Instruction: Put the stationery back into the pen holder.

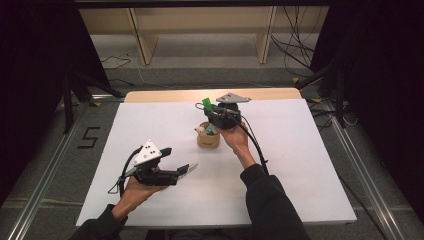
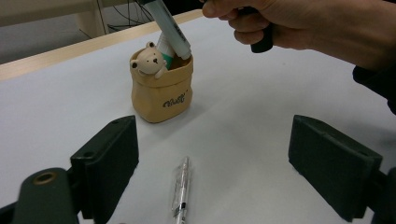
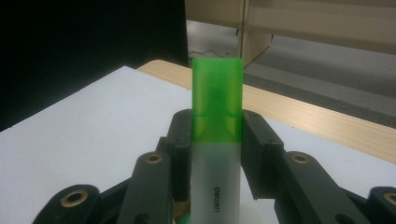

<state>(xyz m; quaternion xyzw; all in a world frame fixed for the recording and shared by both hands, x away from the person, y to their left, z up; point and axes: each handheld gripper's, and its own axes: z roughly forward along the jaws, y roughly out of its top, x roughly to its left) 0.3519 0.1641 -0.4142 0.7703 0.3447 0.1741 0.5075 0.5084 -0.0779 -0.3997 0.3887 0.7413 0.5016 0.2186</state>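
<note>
White tabletop [image 1: 300, 165]: right claw [image 3: 217, 140] clamps a green highlighter [image 3: 217, 116] above the bear pouch [image 2: 162, 91]; left claw [image 2: 224, 158] gapes over a pen [image 2: 181, 191].

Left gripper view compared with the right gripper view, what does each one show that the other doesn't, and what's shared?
Left gripper view: bear pen holder, clear pen lying between open fingers, the person's right hand. Right gripper view: highlighter with green cap, clamped between fingers. Shared: white table with wooden edge.
</note>
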